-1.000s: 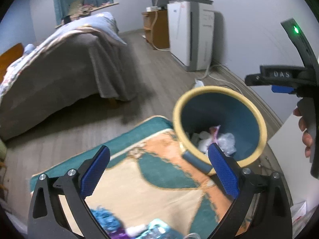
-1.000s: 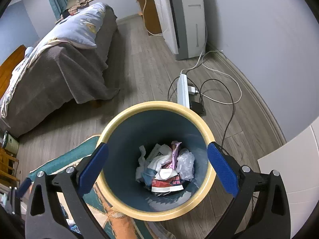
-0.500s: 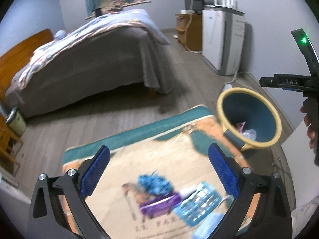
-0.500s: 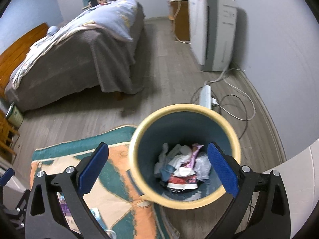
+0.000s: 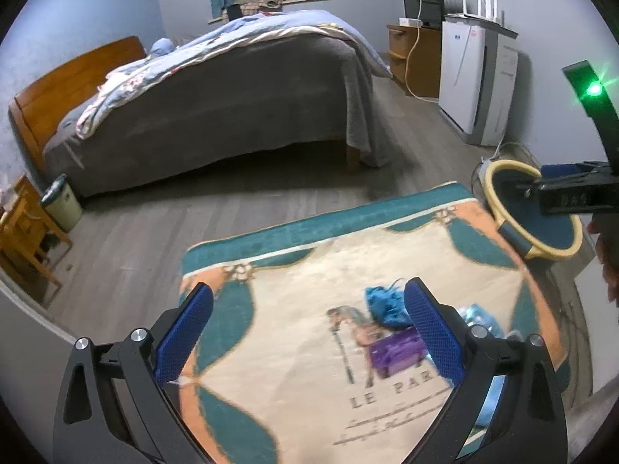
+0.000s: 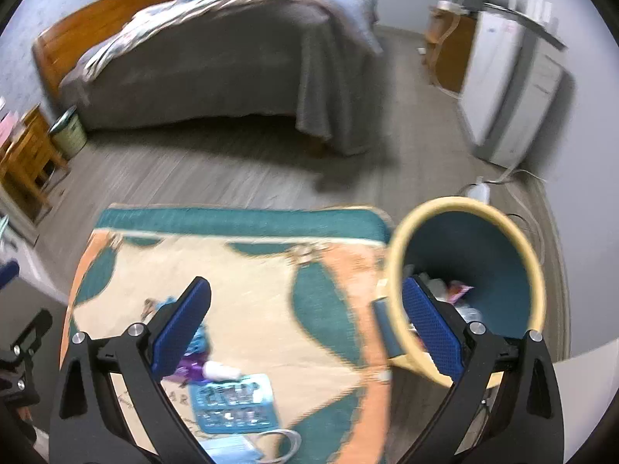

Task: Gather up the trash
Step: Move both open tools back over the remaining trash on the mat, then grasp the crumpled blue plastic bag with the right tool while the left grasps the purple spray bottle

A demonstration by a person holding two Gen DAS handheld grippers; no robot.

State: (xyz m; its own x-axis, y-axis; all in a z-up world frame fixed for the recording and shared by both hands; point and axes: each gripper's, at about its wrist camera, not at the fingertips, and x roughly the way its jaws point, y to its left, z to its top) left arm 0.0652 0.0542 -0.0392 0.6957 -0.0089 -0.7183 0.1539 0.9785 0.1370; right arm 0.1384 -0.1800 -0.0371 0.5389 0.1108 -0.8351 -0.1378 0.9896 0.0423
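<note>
Bin (image 6: 499, 270) upright, mouth up; purple wrapper (image 5: 394, 352) flat, lengthwise left-right.

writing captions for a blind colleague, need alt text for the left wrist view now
Open, empty tongs hover over a teal and orange rug where a blue scrap and a purple wrapper lie. A yellow-rimmed bin stands off the rug's right corner, with a grey-covered bed behind.

Wood floor (image 5: 147, 228), patterned rug (image 5: 294, 352), bin (image 6: 468, 282), bed (image 5: 216, 100)
</note>
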